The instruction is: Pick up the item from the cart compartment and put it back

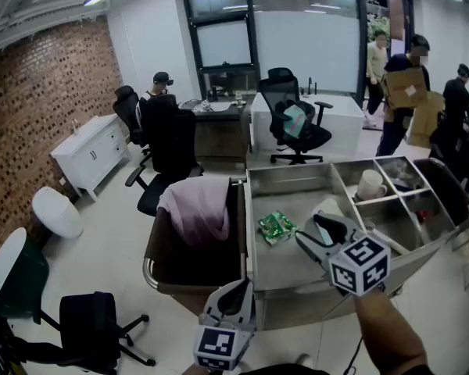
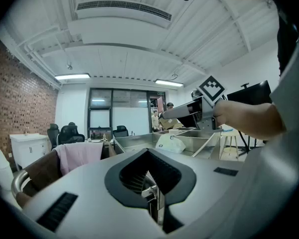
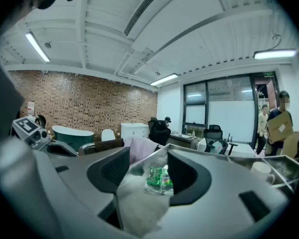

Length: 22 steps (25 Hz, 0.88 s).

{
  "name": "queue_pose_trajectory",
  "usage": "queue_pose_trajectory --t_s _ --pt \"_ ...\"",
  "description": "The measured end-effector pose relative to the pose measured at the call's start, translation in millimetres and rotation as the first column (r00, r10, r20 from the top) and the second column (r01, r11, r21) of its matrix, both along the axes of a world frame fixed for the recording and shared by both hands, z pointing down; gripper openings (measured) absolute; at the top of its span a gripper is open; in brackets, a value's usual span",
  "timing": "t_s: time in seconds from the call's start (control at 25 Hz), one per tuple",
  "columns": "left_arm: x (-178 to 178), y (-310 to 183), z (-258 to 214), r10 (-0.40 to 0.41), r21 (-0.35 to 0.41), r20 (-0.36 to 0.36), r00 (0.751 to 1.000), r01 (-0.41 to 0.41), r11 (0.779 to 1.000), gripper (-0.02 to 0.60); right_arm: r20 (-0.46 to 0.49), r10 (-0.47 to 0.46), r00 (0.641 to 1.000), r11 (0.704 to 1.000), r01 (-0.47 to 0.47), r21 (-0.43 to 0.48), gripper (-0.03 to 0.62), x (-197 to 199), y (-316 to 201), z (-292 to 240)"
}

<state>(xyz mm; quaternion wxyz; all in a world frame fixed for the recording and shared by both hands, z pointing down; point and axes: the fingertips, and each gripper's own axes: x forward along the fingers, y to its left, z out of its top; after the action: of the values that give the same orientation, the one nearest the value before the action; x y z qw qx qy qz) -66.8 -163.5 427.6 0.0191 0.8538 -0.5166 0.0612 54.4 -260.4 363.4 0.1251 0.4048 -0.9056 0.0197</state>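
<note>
Over the steel cart (image 1: pixel 248 233) the right forearm reaches forward, the right gripper (image 1: pixel 313 230) tilted slightly down, its jaws apart and empty. The left gripper (image 1: pixel 236 289) is low before the cart, jaws together. The green packet (image 1: pixel 276 226) lies in the large compartment

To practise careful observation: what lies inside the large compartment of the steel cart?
A green crinkled plastic packet lies on the steel cart's compartment floor. A white rounded object shows beside the right claw, which covers the near right part; anything there is hidden.
</note>
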Motion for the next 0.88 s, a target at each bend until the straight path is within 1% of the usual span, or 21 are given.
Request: queue_pose_trajectory --t_s 0.16,0.24,0.44,0.56,0.72,0.88 --pt "-1.8 -0.7 2.6 -0.003 -0.007 0.012 1.000 0.003 1.000 0.000 -0.047 -0.026 0.999 0.999 0.024 -0.042 0.264 -16.6 -28.5 11.5" --pt "-1.7 -1.3 2.1 -0.003 -0.010 0.012 1.000 0.003 1.000 0.000 -0.090 -0.026 0.996 0.998 0.021 -0.064 0.264 -23.7 -43.8 21.8" --pt "2.2 -4.2 -4.2 -0.007 -0.013 0.003 1.000 0.007 1.000 0.000 -0.216 -0.043 0.975 0.991 0.014 -0.133 0.264 -41.7 -82.6 59.0" --pt "2.6 -5.2 -4.6 -0.007 -0.008 -0.001 1.000 0.007 1.000 0.000 -0.269 -0.055 0.962 0.984 0.007 -0.176 0.264 -51.0 -100.0 83.2" --pt "-0.6 -6.4 -6.2 -0.015 -0.010 -0.003 1.000 0.015 1.000 0.000 -0.310 -0.060 0.949 0.975 -0.011 -0.223 0.264 -59.3 -116.9 107.7" --pt "-5.0 -7.6 -7.4 -0.025 -0.009 -0.006 1.000 0.025 1.000 0.000 -0.309 -0.072 0.948 0.964 -0.013 -0.265 0.264 -67.9 -128.5 123.5"
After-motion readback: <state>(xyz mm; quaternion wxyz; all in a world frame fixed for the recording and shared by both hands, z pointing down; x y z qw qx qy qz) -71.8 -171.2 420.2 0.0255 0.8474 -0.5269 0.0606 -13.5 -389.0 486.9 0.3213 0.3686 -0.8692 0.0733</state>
